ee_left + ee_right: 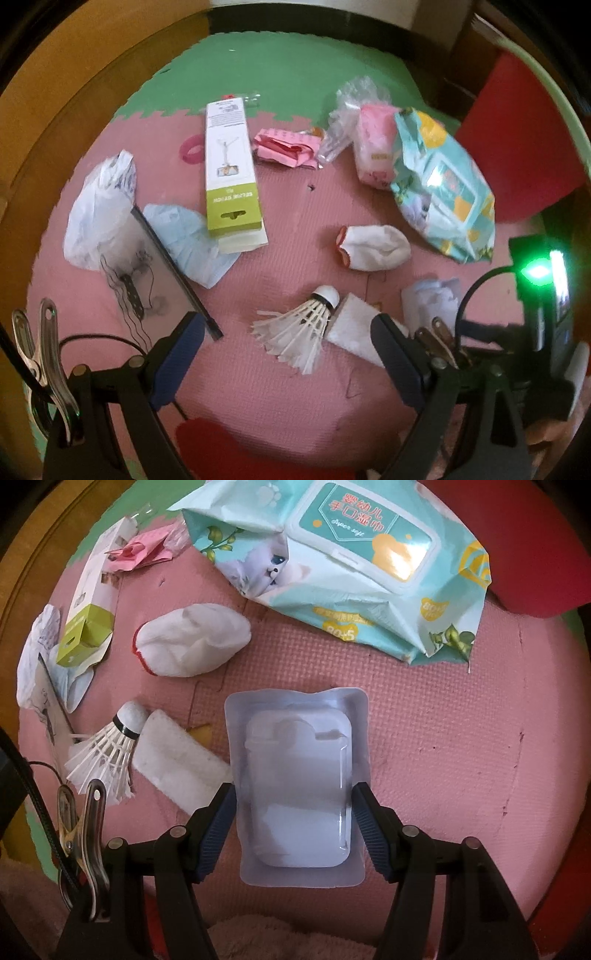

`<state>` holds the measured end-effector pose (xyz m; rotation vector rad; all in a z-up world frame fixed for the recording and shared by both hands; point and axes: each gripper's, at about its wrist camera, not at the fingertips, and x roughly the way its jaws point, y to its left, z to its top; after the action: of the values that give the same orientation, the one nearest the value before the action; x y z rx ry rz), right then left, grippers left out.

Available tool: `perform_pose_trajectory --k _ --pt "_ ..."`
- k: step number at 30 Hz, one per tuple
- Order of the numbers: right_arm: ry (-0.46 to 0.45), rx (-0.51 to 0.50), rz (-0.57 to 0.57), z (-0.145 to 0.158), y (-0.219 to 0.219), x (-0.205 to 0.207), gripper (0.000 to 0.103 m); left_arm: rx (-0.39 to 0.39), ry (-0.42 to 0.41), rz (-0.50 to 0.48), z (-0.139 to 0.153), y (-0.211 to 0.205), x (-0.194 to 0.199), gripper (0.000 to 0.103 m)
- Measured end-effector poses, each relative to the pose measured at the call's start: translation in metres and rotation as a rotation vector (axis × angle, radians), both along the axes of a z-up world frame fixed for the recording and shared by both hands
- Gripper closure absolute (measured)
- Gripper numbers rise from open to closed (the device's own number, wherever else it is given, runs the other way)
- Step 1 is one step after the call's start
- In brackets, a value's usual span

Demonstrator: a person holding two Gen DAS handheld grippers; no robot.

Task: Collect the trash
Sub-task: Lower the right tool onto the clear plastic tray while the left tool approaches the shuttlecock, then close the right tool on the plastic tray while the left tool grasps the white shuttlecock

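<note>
Clamped between blue-padded fingers (218, 827) of the right gripper (291, 812): clear plastic blister pack (295, 782), lifted above the pink foam mat (443, 738). Beyond it, teal wet-wipe packet (351, 572), white sock with red trim (192, 642), white feathered shuttlecock (107, 753) touching a white foam block (177, 764). Left gripper (288, 332) spread wide, holding nothing, hovering over the same shuttlecock (295, 332). Farther out: white-and-green cardboard box (231, 173), crumpled white plastic bag (99, 210), pink wrapper (284, 147).
</note>
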<state>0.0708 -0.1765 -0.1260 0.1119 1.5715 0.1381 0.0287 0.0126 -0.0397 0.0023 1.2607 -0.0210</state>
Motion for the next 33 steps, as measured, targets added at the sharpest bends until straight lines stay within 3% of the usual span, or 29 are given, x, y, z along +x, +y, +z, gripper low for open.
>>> perform_pose_trajectory --k 8,14,20,27,33 --pt "-0.024 0.009 -0.094 0.011 -0.036 0.002 0.041 0.142 0.077 -0.181 -0.019 -0.026 0.019 0.016" --pt "-0.023 -0.002 -0.093 0.011 -0.042 0.002 0.041 0.273 0.134 -0.300 -0.050 -0.034 0.033 0.033" --pt "-0.033 -0.037 -0.082 0.008 -0.020 -0.009 0.041 0.285 0.164 -0.333 -0.071 -0.030 0.040 0.042" --pt "-0.026 -0.034 -0.093 -0.002 -0.010 -0.004 0.040 0.325 0.121 -0.357 -0.076 -0.034 0.045 0.043" --pt "-0.028 -0.033 -0.101 -0.005 -0.009 0.000 0.039 0.236 0.138 -0.353 -0.074 -0.033 0.044 0.044"
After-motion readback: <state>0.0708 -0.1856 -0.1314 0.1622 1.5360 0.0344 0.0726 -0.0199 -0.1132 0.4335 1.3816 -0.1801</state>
